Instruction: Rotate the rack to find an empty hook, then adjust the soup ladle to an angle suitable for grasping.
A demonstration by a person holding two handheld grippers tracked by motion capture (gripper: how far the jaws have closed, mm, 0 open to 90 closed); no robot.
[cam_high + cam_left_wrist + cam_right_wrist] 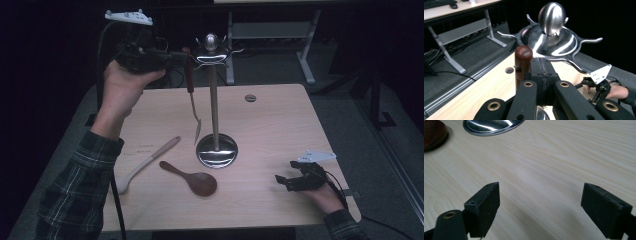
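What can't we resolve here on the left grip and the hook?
- Left gripper: jaw tips hide any contact with the utensil handle, left gripper view.
- Rack hooks: too small and dark, high view; whether the utensil hangs there is unclear.
- Dark wooden spoon: cut off by the edge, right gripper view.

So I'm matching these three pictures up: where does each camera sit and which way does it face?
High view: above the person's side, looking forward and down on the table; forearms, left gripper.
Left gripper view: on the left gripper, facing the stand's top.
Right gripper view: on the right gripper, low over the table.
Shared: the stand's base.
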